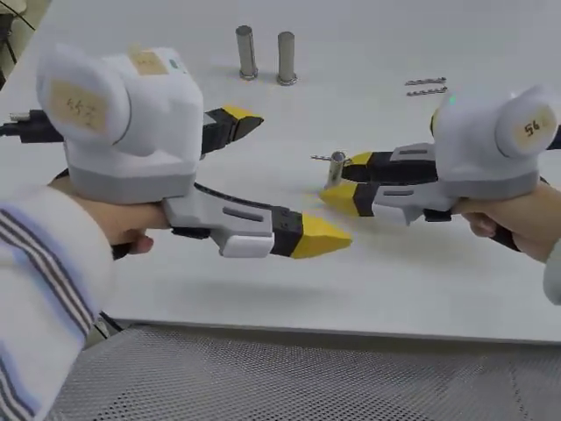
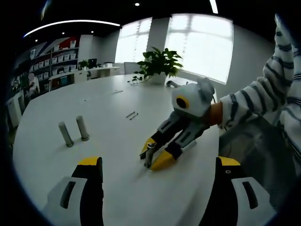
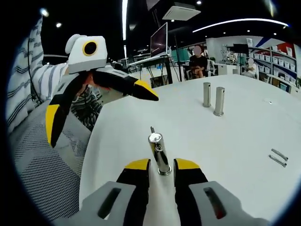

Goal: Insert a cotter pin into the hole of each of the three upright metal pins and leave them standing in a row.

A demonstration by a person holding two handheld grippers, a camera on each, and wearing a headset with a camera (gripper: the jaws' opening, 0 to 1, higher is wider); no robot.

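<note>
Left gripper (image 1: 282, 175): held above the worktop (image 1: 263, 289) toward its left edge. Jaws spread wide apart, with nothing between them.

Two metal pins (image 1: 266, 54): upright and just beside each other near the far edge, left of centre, well apart from both grippers.

Third metal pin (image 1: 336, 167): upright on the worktop, right of centre and nearer the front edge than the pair. A cotter pin (image 1: 322, 159) juts sideways from near its top.

Right gripper (image 1: 344, 178): comes in from the right edge, low over the surface. Jaws drawn narrow around the lower shaft of the third metal pin, one on each side, gripping it.

Two loose cotter pins (image 1: 427, 86): lying flat, side by side, toward the far right corner.
</note>
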